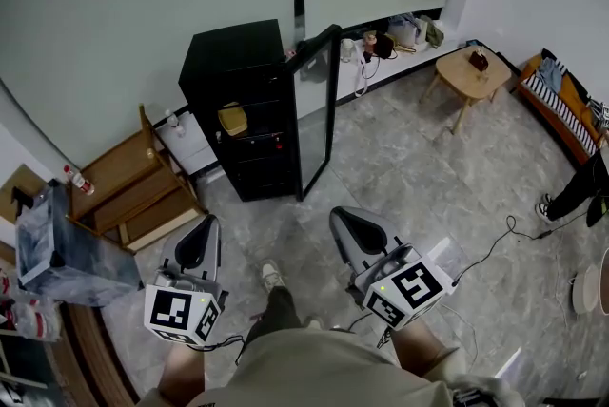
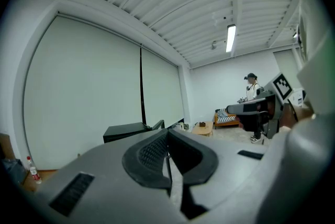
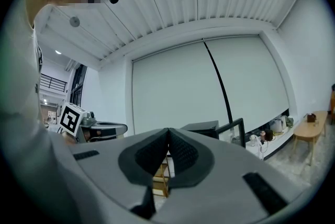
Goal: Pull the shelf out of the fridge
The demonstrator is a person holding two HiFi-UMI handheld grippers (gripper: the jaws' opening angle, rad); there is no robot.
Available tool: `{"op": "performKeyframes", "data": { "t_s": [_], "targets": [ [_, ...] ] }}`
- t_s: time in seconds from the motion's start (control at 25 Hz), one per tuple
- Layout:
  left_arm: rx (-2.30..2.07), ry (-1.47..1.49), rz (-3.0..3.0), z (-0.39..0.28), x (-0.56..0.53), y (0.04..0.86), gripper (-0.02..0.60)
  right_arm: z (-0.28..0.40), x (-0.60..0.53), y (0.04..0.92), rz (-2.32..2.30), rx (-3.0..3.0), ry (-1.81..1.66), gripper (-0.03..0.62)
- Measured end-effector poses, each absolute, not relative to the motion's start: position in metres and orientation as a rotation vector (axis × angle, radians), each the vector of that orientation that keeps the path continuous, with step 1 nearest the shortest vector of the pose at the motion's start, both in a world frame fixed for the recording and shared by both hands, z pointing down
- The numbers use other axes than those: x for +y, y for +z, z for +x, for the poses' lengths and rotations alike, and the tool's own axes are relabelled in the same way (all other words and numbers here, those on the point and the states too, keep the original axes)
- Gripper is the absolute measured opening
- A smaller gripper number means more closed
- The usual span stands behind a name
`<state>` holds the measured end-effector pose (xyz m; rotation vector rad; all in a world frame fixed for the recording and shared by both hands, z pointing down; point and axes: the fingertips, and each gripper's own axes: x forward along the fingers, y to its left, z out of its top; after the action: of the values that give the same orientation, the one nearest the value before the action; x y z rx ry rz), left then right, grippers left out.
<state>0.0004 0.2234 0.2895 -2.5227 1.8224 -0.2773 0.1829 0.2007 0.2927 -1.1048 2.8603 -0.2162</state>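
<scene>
The black fridge (image 1: 238, 101) stands against the wall with its glass door (image 1: 319, 110) swung open. Dark shelves show inside it, and a yellowish item (image 1: 232, 118) lies on an upper one. Both grippers are held low in front of the person, well short of the fridge. The left gripper (image 1: 202, 226) is shut and empty, and so is the right gripper (image 1: 344, 217). In the left gripper view the shut left gripper (image 2: 167, 134) points toward the fridge's top (image 2: 125, 131). In the right gripper view the shut right gripper (image 3: 168, 136) has the fridge (image 3: 201, 127) and its door (image 3: 236, 131) just beyond.
A wooden shelf unit (image 1: 133, 182) and a white box (image 1: 190, 144) stand left of the fridge, and a grey bin (image 1: 52, 248) nearer. A round wooden table (image 1: 471, 72), a striped bench (image 1: 561, 106) and a floor cable (image 1: 504, 239) are on the right. Another person (image 2: 253, 87) stands far off.
</scene>
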Motion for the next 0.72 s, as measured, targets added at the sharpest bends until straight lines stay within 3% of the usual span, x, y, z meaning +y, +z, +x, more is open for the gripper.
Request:
{"op": "performKeyframes", "data": {
  "t_s": [0.72],
  "targets": [
    [1.812,-0.225,-2.59,-0.054,0.108,0.302,0.006,0.124,0.082,0.315,-1.153,2.897,-0.255,-0.005]
  ]
}}
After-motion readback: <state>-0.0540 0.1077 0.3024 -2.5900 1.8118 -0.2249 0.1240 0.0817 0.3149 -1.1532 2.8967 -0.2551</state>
